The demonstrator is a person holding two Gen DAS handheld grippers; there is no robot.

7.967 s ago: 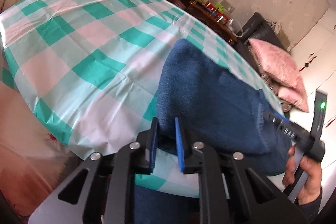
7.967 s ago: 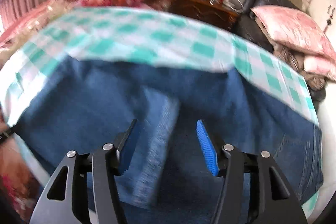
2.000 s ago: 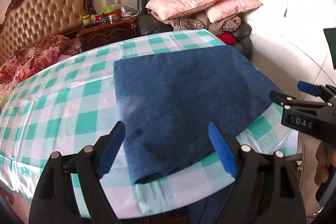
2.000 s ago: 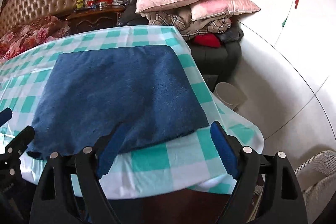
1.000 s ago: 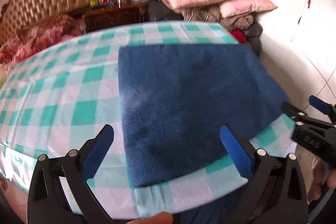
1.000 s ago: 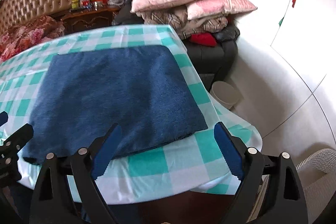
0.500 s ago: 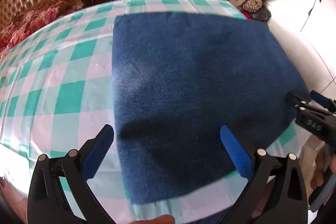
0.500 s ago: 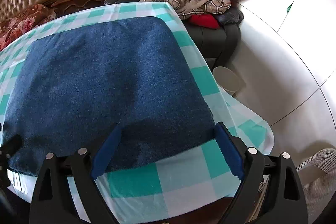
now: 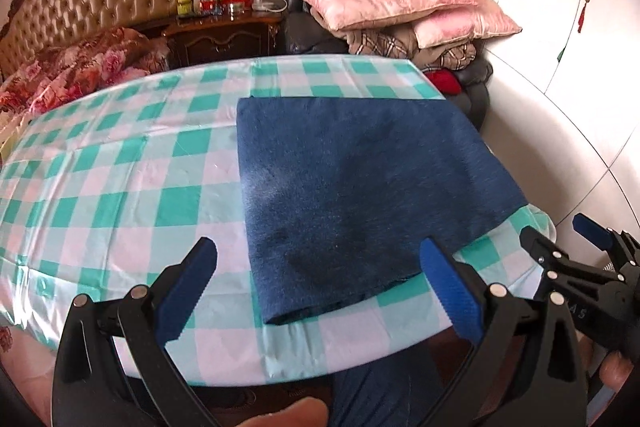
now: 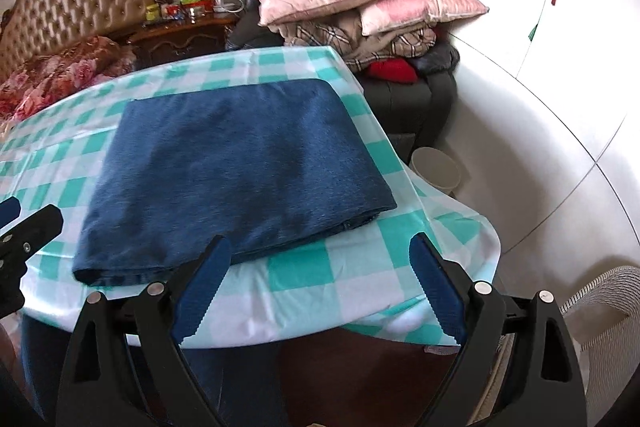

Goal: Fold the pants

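The pants are lying folded flat on the desk, both tongs hanging released, seemingly finished.

Bright daylight fills both views, whitening the wardrobe doors at right. The glossy checked tablecloth shows soft glare. Both are sharp; fisheye bends the edges, with dark vignetted corners.

The dark blue pants lie flat on the checked tablecloth, folded into a neat rectangle, near the right end of the table, with one thick edge towards the front.
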